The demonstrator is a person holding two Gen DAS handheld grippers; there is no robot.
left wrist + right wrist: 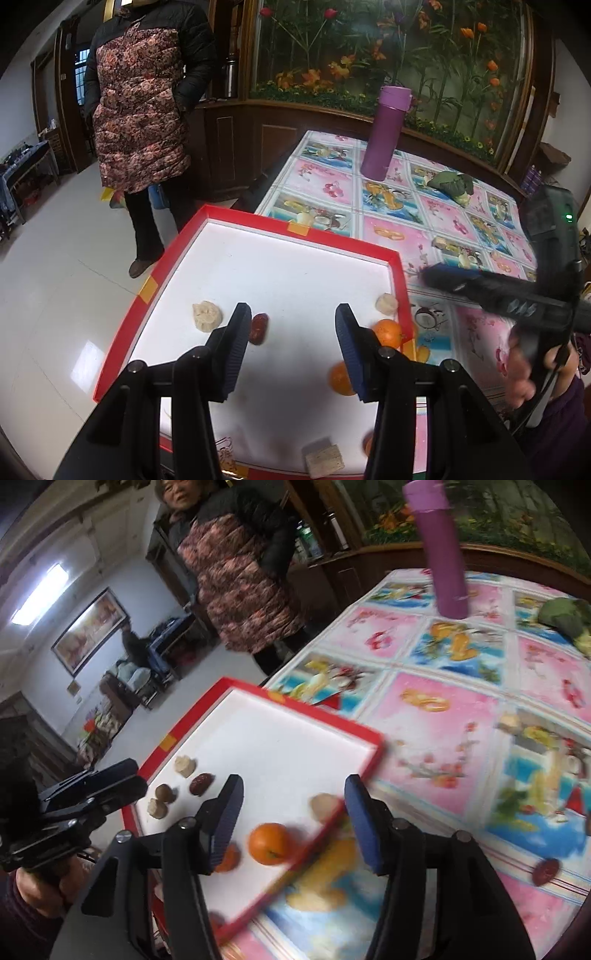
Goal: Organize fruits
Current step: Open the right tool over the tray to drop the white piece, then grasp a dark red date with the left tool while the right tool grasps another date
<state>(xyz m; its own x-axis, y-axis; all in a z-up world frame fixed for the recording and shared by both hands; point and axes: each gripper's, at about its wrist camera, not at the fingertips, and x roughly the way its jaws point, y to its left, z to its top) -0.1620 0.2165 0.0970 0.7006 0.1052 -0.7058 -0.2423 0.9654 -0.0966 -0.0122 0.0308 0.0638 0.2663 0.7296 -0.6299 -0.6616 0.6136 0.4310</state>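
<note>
Where the left wrist view looks: along the left claw (291,332), over a red-rimmed white tray (221,212) at the worktop (399,225) corner.
Left claw: spread apart, nothing between its fingers, poised over bare white tray floor.
Tray edges: the left rim hangs over the floor; the right rim borders the patterned cloth.
Fruits by the right rim: one orange (388,332) just inside it, a second orange (341,378) partly hidden behind the right finger, a pale lump (386,303) beyond them.
Left side of tray: a pale walnut-like piece (207,315) and a red date (259,328) beside the left finger.
Near rim: a tan block (325,459).
Open room: the tray's middle and far half lie bare.
Right claw (430,275): crosses above the cloth, just outside the right rim.
Beyond: a purple flask (386,133) and a green vegetable (452,184), well apart from the tray.
Right wrist view, right claw (295,816): spread, holding nothing, straddling the tray's right rim (325,830).
Orange (268,843): inside that rim, between the fingers but untouched.
Loose date (546,871): on the cloth, outside the tray.
Bystander (240,572): standing past the worktop's far corner.
</note>
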